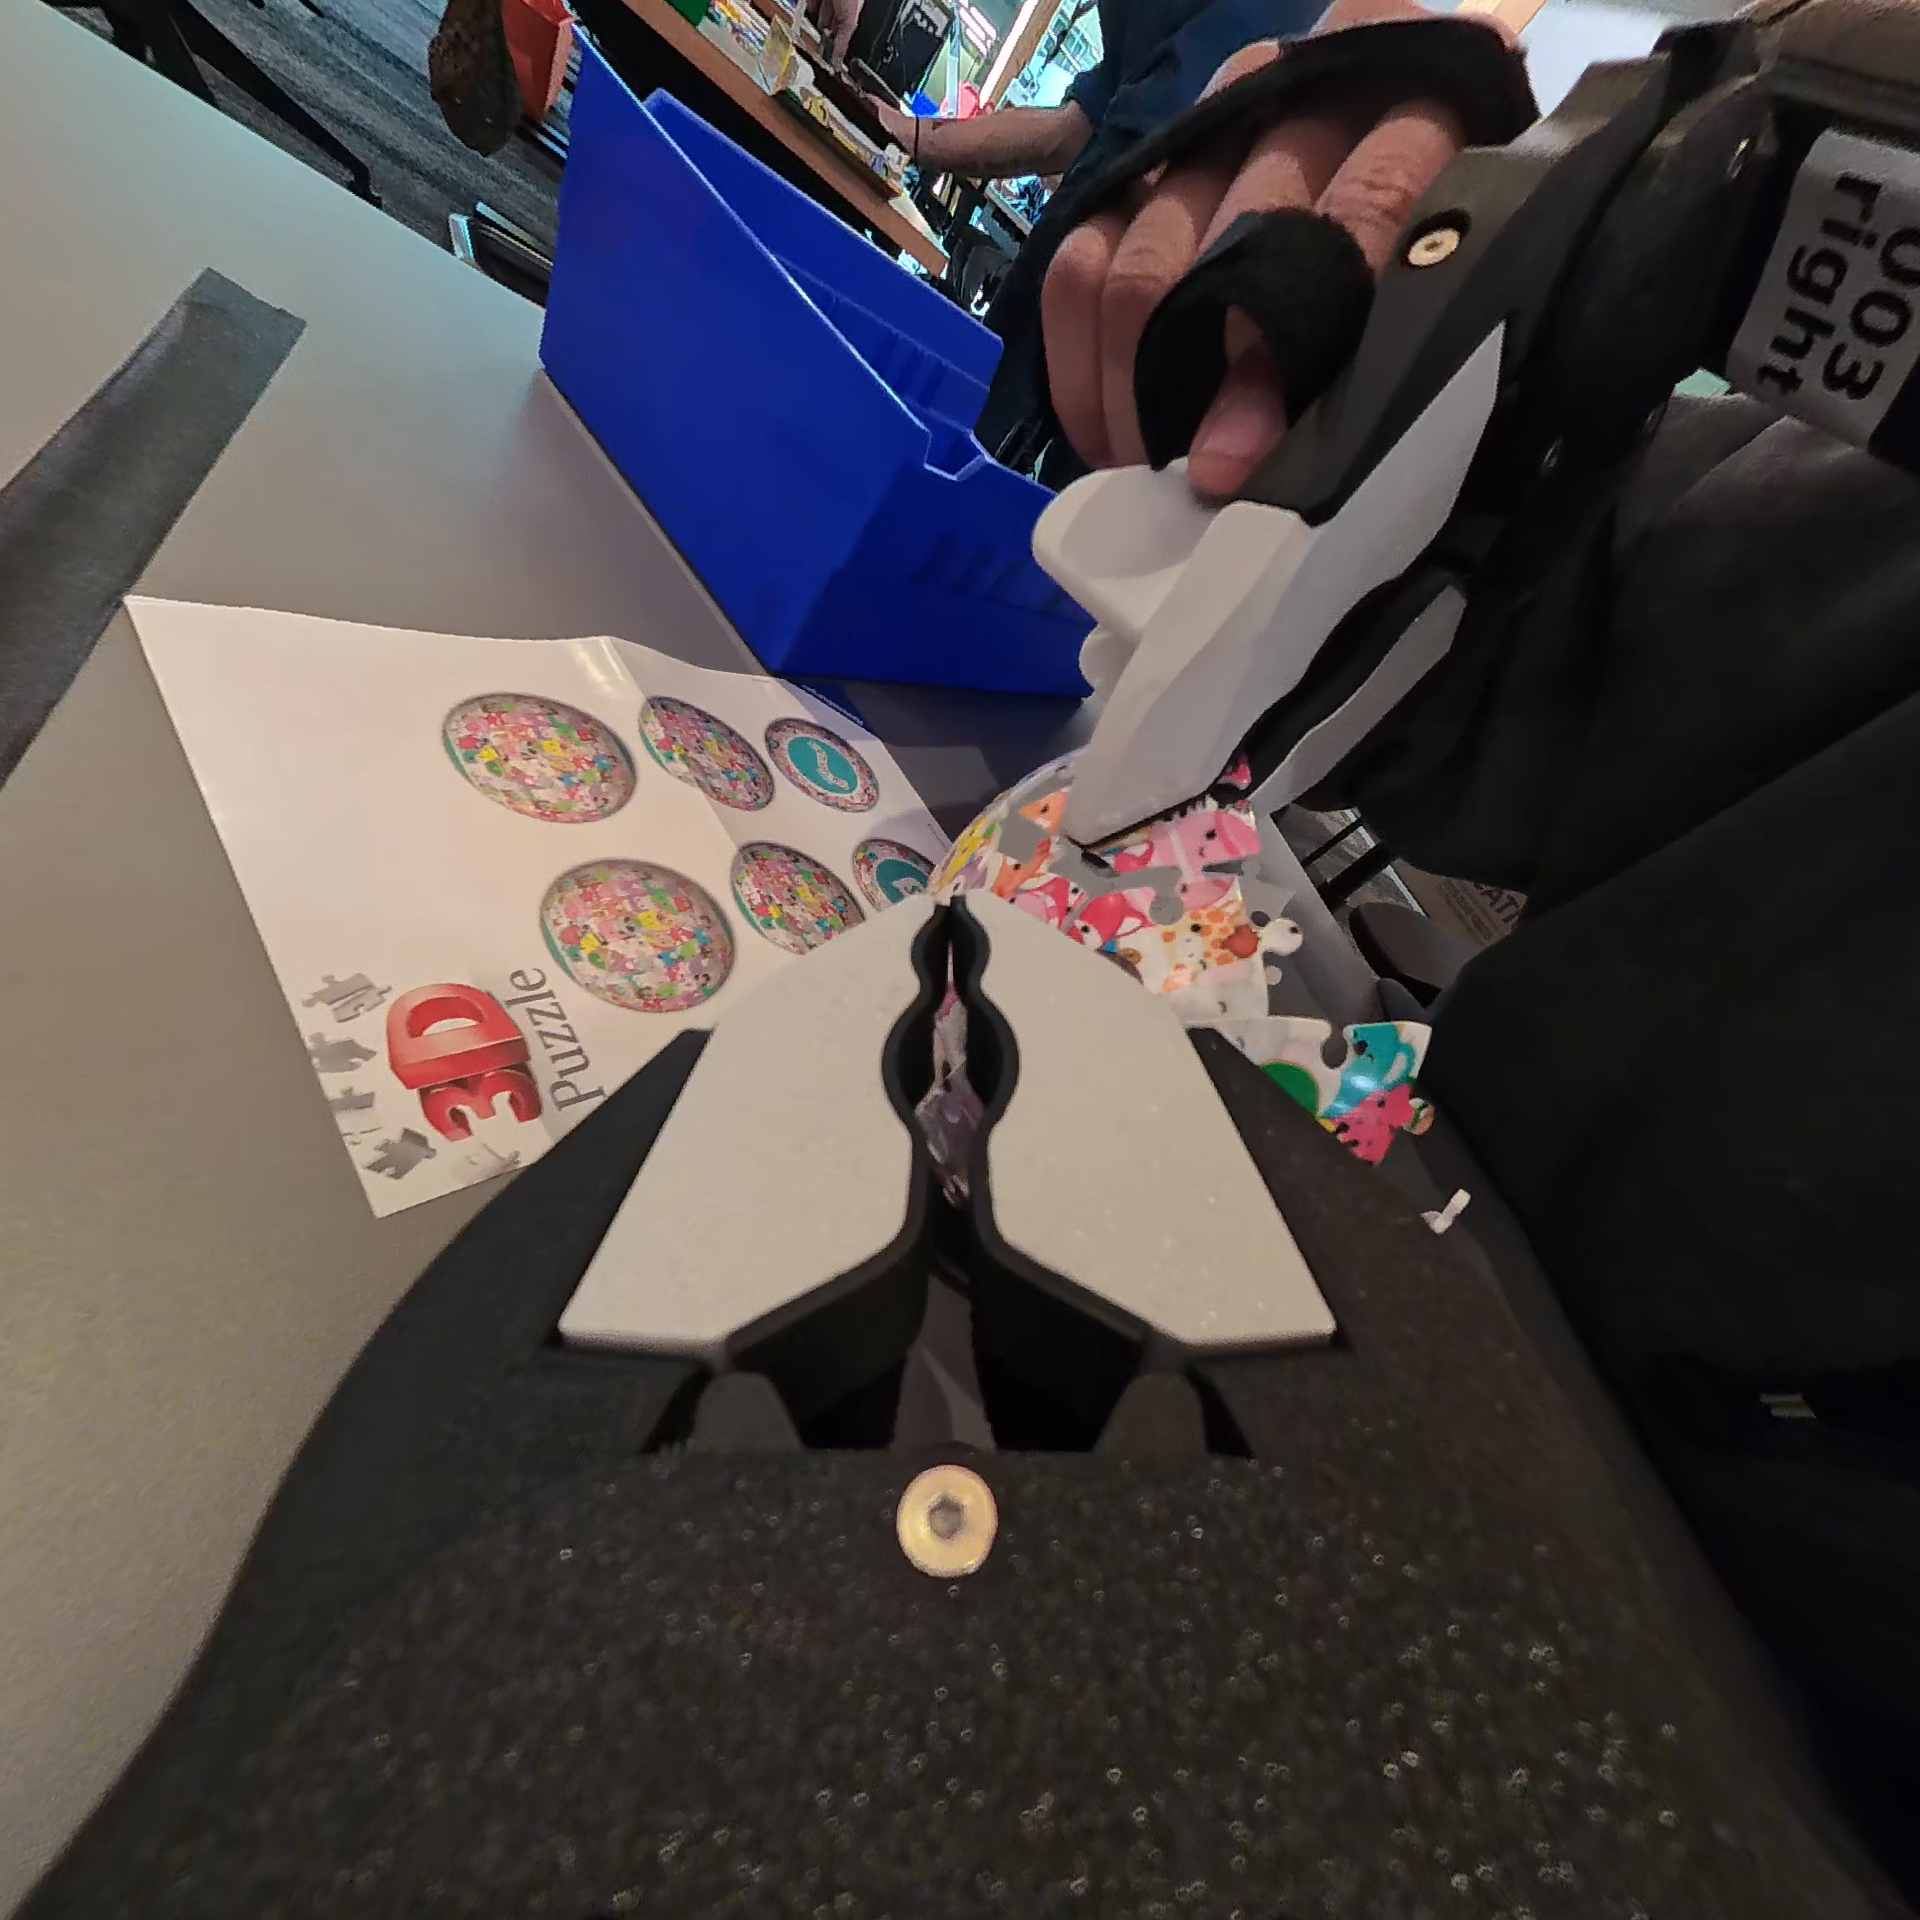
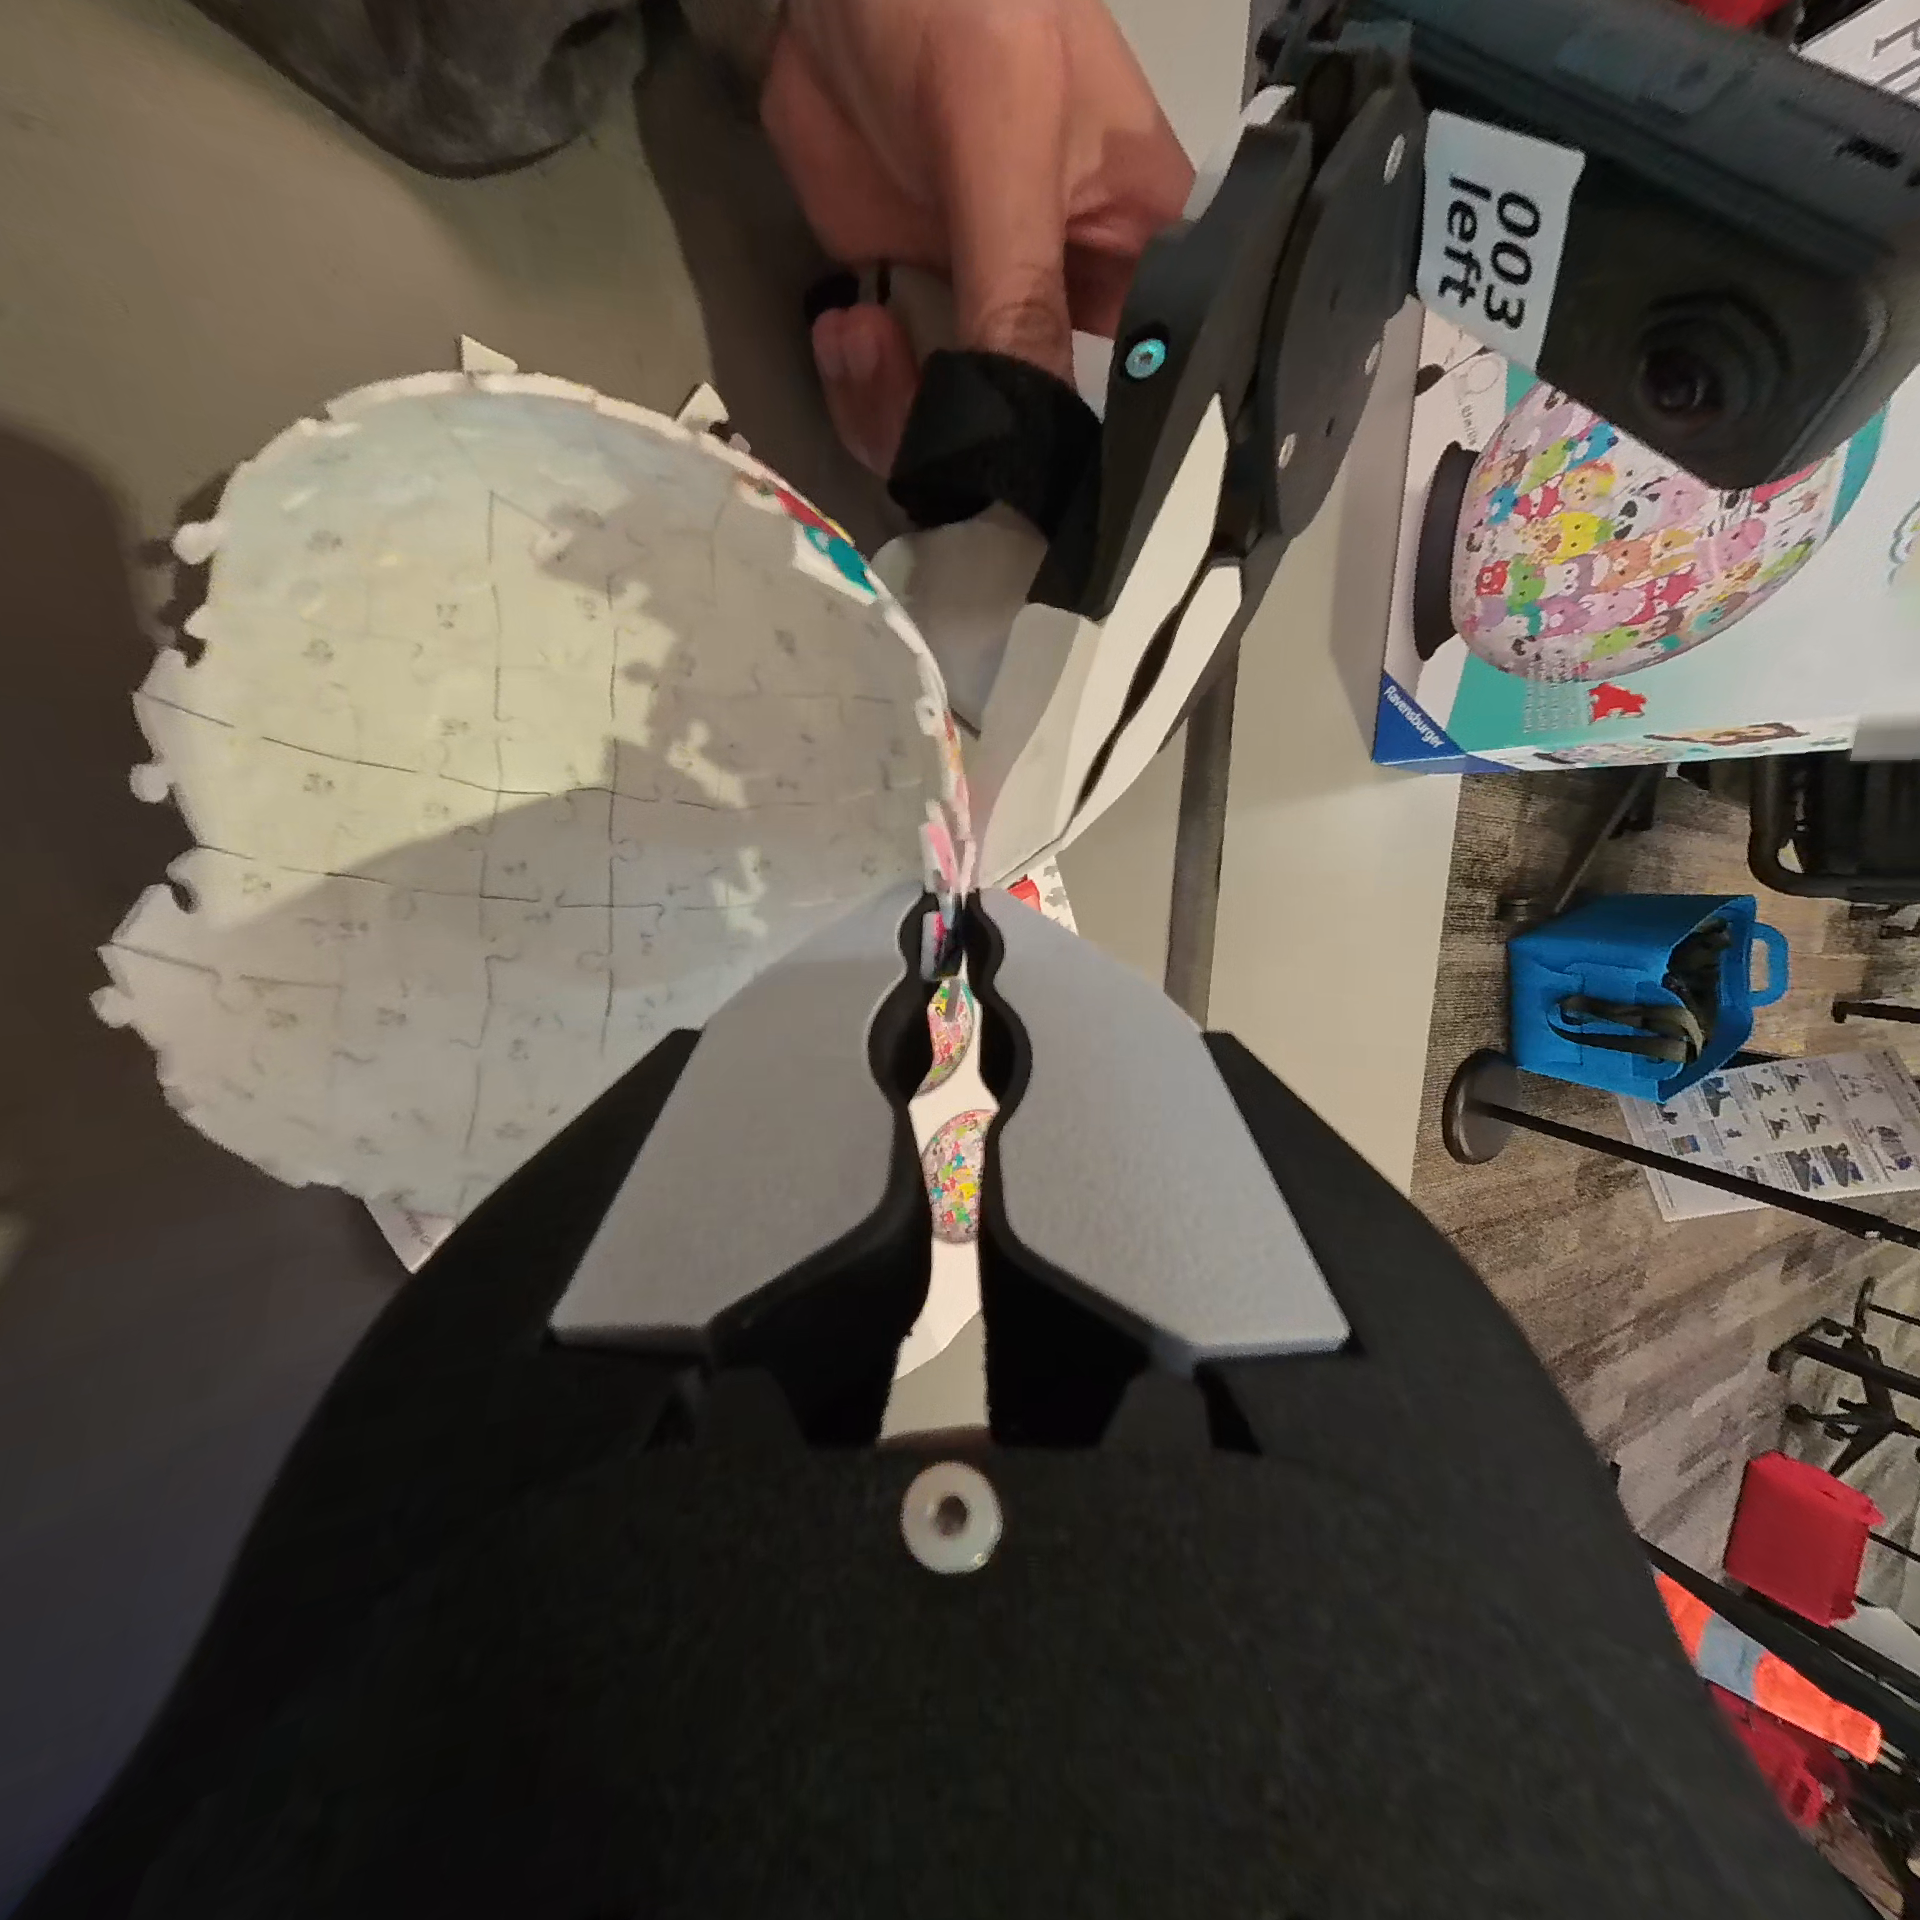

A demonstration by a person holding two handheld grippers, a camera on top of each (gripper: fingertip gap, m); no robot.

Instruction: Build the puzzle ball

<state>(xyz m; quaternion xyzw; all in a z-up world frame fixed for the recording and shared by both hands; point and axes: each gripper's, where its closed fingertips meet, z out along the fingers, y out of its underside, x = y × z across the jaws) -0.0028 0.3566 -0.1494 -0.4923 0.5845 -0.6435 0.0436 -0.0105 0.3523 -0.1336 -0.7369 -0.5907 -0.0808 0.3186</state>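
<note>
Left gripper [image 1: 951,914] and right gripper [image 2: 951,899] both clamp the rim of the half-built, colourful curved-plastic puzzle ball shell [image 2: 499,790] above the grey counter [image 1: 156,935].

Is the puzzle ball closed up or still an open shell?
Open shell: the puzzle ball shows its white hollow inside and a jagged, unfinished rim.

Your left gripper [image 1: 951,914] is closed on the edge of the ball shell [image 2: 520,779], and your right gripper [image 2: 951,904] pinches the same edge, just beside it. In the right wrist view the shell spreads to the left of both grippers. The leaflet [image 1: 468,862] lies on the table [image 1: 156,1039], under and to the left of the shell. The bin [image 1: 748,416] stands behind the leaflet. The box [image 2: 1621,603] stands on the table to the right.
</note>
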